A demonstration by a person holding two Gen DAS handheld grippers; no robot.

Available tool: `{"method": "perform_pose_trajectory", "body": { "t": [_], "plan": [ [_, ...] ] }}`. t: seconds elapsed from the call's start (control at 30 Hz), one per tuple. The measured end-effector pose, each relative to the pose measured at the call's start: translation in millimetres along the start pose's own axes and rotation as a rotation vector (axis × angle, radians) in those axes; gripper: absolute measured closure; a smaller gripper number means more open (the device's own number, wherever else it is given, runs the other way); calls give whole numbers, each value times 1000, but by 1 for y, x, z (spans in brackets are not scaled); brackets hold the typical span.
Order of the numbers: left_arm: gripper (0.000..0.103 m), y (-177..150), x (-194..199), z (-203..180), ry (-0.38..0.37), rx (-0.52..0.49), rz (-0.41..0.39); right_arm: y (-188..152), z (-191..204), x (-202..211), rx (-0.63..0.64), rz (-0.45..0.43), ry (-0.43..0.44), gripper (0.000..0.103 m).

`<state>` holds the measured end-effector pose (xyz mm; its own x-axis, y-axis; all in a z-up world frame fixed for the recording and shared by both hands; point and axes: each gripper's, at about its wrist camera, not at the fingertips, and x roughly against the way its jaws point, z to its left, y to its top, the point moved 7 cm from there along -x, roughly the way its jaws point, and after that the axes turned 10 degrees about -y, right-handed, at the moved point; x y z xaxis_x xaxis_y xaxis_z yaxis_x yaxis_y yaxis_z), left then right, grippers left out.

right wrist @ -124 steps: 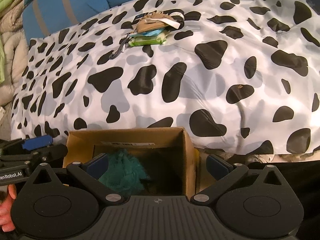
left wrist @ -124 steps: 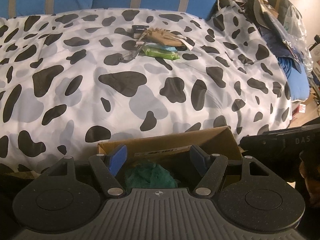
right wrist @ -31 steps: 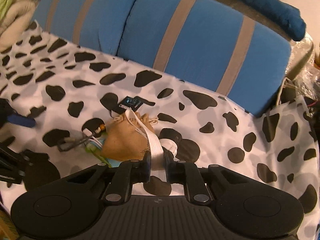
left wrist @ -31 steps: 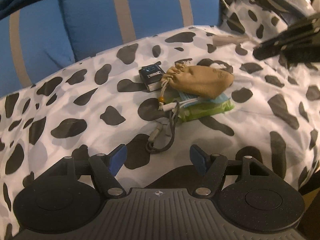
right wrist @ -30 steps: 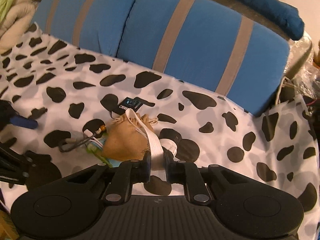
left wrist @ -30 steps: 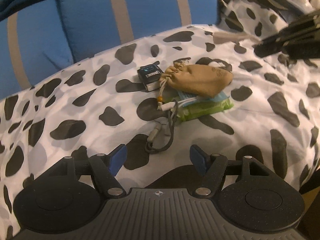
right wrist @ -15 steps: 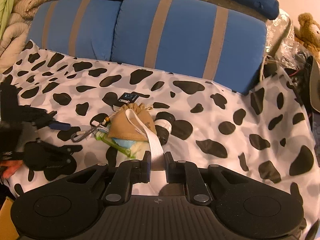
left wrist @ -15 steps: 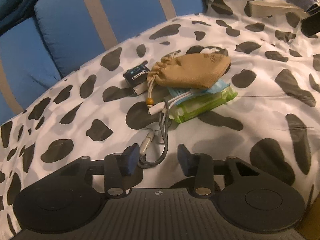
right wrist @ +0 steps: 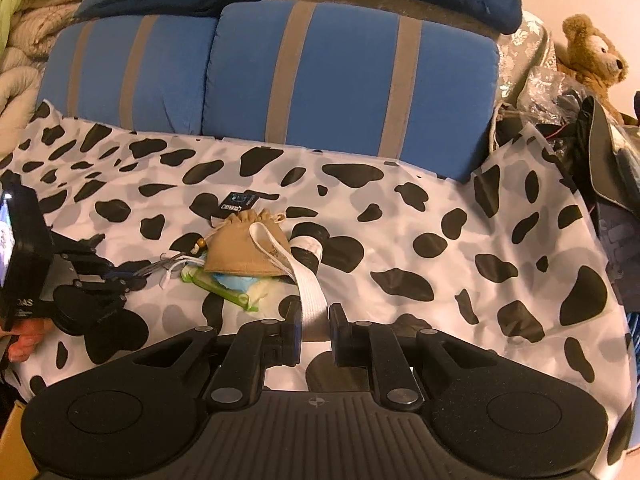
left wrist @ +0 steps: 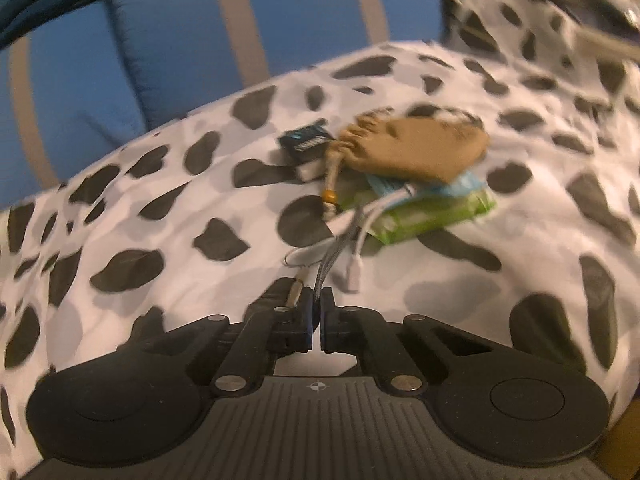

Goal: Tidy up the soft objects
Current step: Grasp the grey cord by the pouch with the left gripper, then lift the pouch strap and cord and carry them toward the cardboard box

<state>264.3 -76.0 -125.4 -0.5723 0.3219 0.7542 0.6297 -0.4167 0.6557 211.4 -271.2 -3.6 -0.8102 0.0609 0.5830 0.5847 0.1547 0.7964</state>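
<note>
A small pile lies on the cow-print bedspread (right wrist: 440,280): a tan drawstring pouch (left wrist: 412,152) (right wrist: 244,252) on top of a green wipes pack (left wrist: 432,212) (right wrist: 216,284), with a small black box (left wrist: 306,142) (right wrist: 238,204) behind. My left gripper (left wrist: 318,300) (right wrist: 126,276) is shut on a grey braided cord (left wrist: 332,256) that runs out of the pile. My right gripper (right wrist: 314,316) is shut on a white strap (right wrist: 304,280) that rises from the pile and loops over the pouch.
Blue striped pillows (right wrist: 344,80) line the back of the bed. Quilts (right wrist: 24,20) are heaped at the far left; a teddy bear (right wrist: 592,56) and dark clutter (right wrist: 600,152) crowd the right edge. A cardboard corner (right wrist: 8,428) shows at bottom left, near a hand (right wrist: 24,340).
My left jaws went from wide apart to shut on the grey cord. My right gripper drew back from the pile with the white strap, which now stretches longer.
</note>
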Motion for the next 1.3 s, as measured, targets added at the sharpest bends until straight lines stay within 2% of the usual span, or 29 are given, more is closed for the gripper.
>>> {"method": "perform_pose_trajectory", "body": {
  "t": [0.23, 0.33, 0.47, 0.6, 0.7, 0.87, 0.93, 1.03, 1.13, 1.3],
  "plan": [
    [100, 14, 27, 21, -67, 196, -73, 1, 8, 2, 9, -1, 19, 87],
    [100, 16, 32, 28, -145, 301, -87, 2, 14, 2, 18, -2, 28, 87],
    [100, 12, 20, 37, -221, 435, -61, 1, 23, 2, 48, 1, 39, 87],
    [100, 11, 4, 40, -264, 510, -34, 0, 28, 0, 69, 3, 44, 87],
    [100, 9, -8, 45, -297, 607, -14, -1, 26, -2, 66, 10, 45, 87],
    [100, 4, -19, 62, -329, 787, -21, -2, 21, -4, 59, 18, 47, 87],
    [100, 1, -18, 73, -313, 857, -35, -3, 19, -4, 59, 19, 46, 87],
    [100, 0, -10, 84, -235, 872, -45, -2, 16, -5, 51, 19, 44, 87],
    [100, 6, 8, 91, -177, 818, -75, -1, 13, -3, 38, 15, 45, 87],
    [100, 15, 40, 86, -206, 740, -127, 2, 15, 1, 29, 4, 58, 87]
  ]
}}
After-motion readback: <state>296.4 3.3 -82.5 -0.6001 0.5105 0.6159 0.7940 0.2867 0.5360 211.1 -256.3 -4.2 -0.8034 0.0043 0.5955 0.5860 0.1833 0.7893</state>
